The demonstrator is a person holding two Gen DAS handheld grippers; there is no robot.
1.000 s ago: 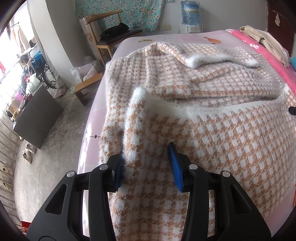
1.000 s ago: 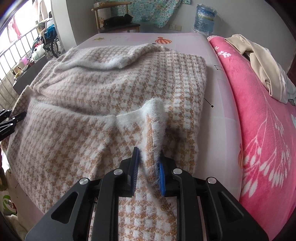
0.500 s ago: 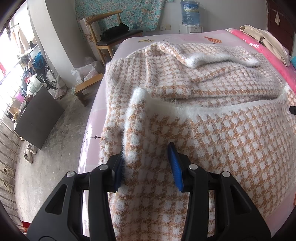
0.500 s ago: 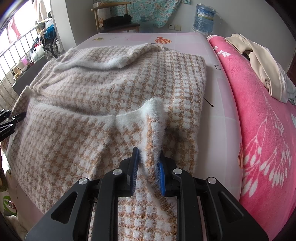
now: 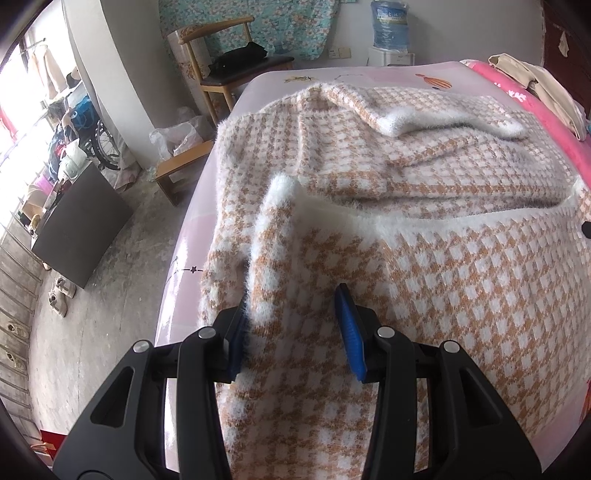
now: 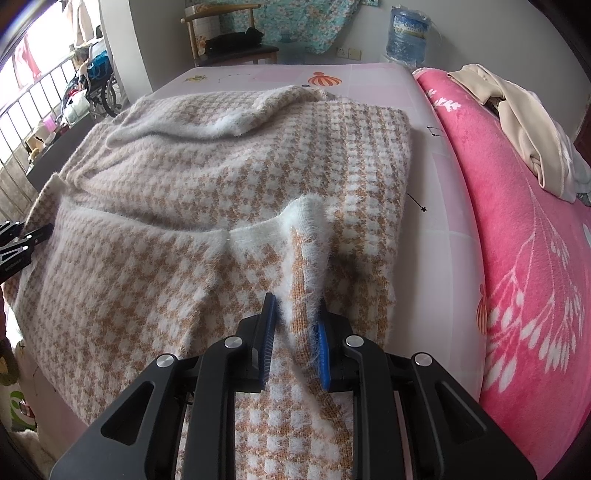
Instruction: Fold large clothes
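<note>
A bare concrete floor [image 5: 99, 306] runs beside the bed [image 6: 436, 192], which has a pale pink sheet and a bright pink blanket [image 6: 524, 258]. Against the far wall stand a wooden chair [image 5: 218, 55] (dark clothing on its seat) and a blue water jug [image 6: 410, 35]. Daylight enters past window bars [image 6: 29, 107] on the left.

Right gripper [image 6: 295, 328] at near centre, jaws pinched on raised fold of sweater [image 6: 207, 192]; fuzzy white edge stood up between blue pads [image 6: 266, 343]. Sweater, orange-white houndstooth, spread over pink sheet [image 6: 428, 236]; one sleeve folded across far part. Left gripper [image 6: 20, 245] at left edge, touching sweater's left side; jaw state unclear. Pink blanket [image 6: 524, 266] along right, beige garment [image 6: 517, 129] on it. Far: chair [image 6: 229, 40], water jug [image 6: 408, 37], wheelchair [image 6: 101, 83] far left.
</note>
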